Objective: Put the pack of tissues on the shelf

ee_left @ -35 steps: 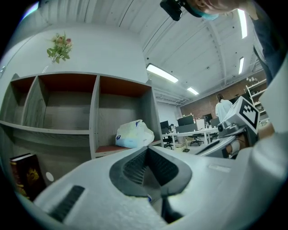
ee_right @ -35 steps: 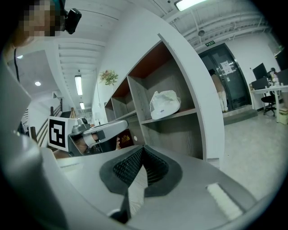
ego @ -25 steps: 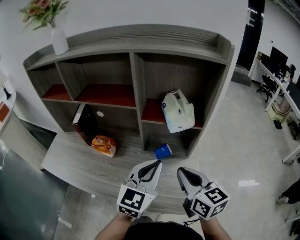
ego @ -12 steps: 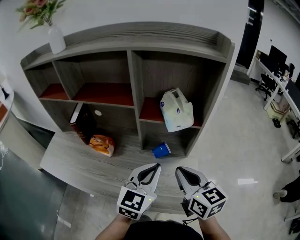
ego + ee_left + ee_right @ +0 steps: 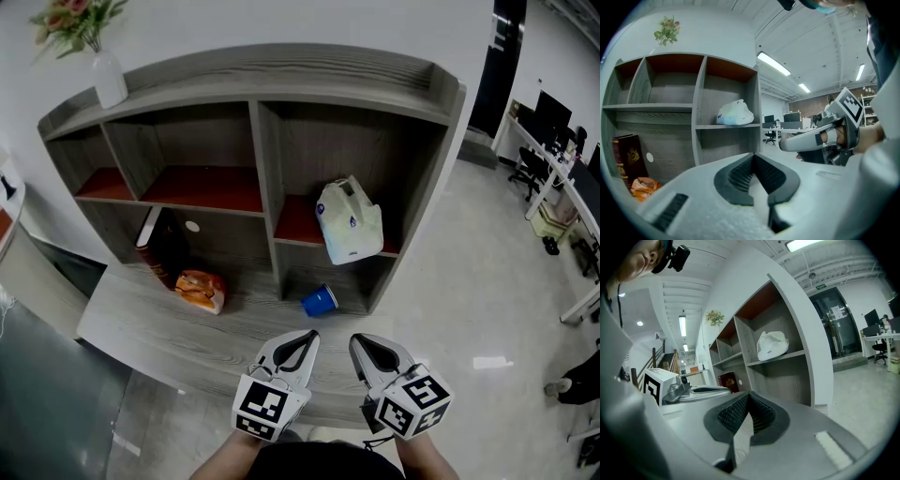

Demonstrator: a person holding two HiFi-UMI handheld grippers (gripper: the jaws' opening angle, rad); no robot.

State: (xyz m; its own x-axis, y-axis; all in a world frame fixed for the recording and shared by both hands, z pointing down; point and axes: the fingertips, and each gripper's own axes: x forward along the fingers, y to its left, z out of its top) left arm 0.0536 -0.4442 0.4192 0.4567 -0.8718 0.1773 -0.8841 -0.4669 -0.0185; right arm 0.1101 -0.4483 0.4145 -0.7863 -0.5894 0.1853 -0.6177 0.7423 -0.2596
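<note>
The pack of tissues (image 5: 350, 223), a white plastic-wrapped bundle, rests on the red-floored right shelf of the grey wooden unit (image 5: 262, 75). It also shows in the left gripper view as the pack of tissues (image 5: 735, 114) and in the right gripper view as the pack of tissues (image 5: 771, 344). My left gripper (image 5: 309, 335) and right gripper (image 5: 354, 339) hover side by side over the unit's low front ledge, well short of the pack. Both are shut and hold nothing, as the left gripper (image 5: 753, 154) and right gripper (image 5: 749, 393) show close up.
A blue cup (image 5: 320, 301) lies on its side in the bottom right bay. An orange snack bag (image 5: 200, 290) and a dark book (image 5: 161, 248) are in the bottom left bay. A white vase with flowers (image 5: 108, 80) stands on top. Office desks and chairs (image 5: 562, 159) are at far right.
The shelf unit has slid slightly left in the head view. Both grippers stay shut and in almost the same spot.
</note>
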